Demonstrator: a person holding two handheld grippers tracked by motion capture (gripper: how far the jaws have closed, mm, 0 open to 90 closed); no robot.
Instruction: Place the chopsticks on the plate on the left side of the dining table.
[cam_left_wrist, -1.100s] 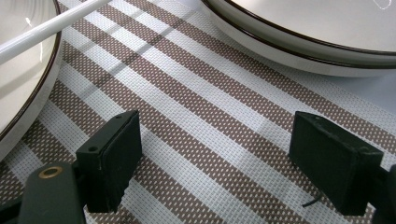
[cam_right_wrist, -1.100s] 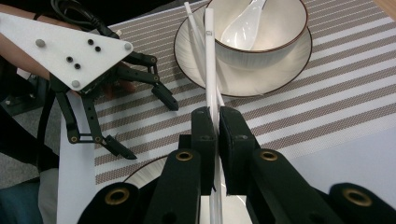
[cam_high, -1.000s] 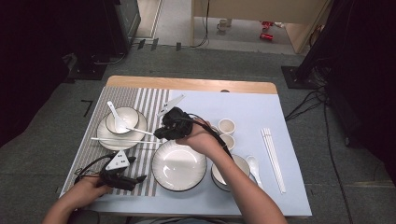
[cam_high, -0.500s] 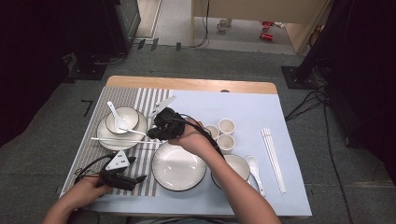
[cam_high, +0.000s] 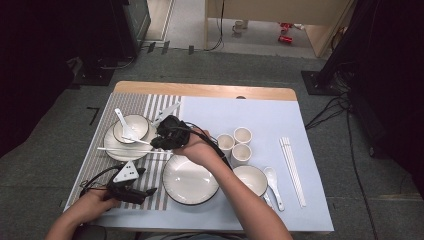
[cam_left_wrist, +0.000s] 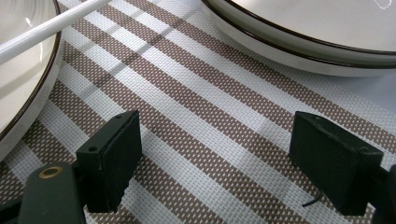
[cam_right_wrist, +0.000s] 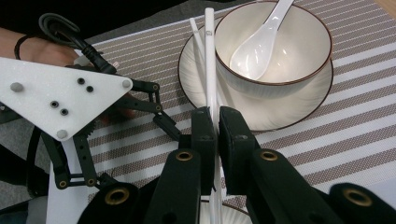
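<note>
Right gripper (cam_right_wrist: 212, 123) clamped on white chopsticks (cam_right_wrist: 209, 56) over striped placemat (cam_left_wrist: 196, 140).
Chopstick tips lie across the plate (cam_right_wrist: 280, 112) rim, touching the bowl (cam_right_wrist: 275, 46) holding a spoon (cam_right_wrist: 259, 44). Left gripper (cam_left_wrist: 215, 163) rests on the placemat at the desk's near-left, jaws wide apart, nothing between them.

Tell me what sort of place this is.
Probably a lab or studio set up for recording: a table laid for a meal with white dark-rimmed plates and small cups stands on grey carpet, with black equipment stands and trailing floor cables around it.
</note>
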